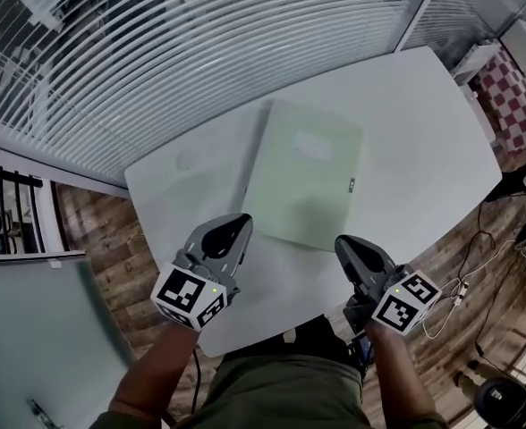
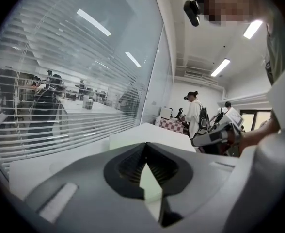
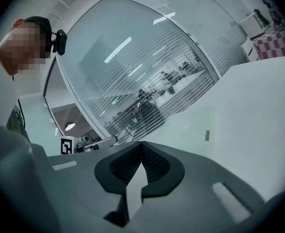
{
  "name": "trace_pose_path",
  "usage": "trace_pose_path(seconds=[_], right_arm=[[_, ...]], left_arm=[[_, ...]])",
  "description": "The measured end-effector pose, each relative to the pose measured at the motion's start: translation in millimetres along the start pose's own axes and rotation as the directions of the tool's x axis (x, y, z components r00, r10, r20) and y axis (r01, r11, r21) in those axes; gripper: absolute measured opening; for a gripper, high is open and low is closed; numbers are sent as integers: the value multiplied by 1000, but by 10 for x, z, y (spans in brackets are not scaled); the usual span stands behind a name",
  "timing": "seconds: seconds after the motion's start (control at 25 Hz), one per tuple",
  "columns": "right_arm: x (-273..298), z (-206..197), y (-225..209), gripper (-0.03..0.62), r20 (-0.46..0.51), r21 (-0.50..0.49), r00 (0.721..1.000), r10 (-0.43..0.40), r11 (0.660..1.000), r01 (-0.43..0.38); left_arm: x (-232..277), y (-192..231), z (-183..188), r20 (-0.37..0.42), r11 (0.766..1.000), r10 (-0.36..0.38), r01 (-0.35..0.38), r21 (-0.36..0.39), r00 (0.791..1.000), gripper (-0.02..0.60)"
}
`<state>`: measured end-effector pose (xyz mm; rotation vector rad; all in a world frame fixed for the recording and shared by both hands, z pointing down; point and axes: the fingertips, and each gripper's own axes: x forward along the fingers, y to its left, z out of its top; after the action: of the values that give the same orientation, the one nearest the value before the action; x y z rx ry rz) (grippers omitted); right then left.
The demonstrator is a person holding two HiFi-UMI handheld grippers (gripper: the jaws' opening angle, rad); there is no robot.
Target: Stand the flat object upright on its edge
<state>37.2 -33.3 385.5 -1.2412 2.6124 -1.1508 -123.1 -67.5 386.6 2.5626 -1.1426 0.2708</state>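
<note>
Here, the left hand-held gripper [image 1: 236,229] and the right hand-held gripper [image 1: 345,247] each have their jaws closed together, with nothing held. Just beyond and between them, a flat pale green object [image 1: 303,181] lies flat on the white counter [image 1: 424,123], near its front edge. The object has a slot-shaped handle cut-out. The counter has rounded corners. Behind it is a glass wall with horizontal blinds [image 1: 200,43], and below is a wood-plank floor [image 1: 102,231].
</note>
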Motion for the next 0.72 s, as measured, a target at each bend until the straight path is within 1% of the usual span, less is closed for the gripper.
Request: trace_pose_path(seconds=[0.24,0.72], right_arm=[[74,47,-297,11,-18,-10,999,-34,999,34],[281,198,-723,12,-53,-2,998,-41,999,41]], left_arm=[[228,112,-60,-27,1000,27,-27,9,999,0],[615,338,-71,-78,997,76,-75,24,994,2]])
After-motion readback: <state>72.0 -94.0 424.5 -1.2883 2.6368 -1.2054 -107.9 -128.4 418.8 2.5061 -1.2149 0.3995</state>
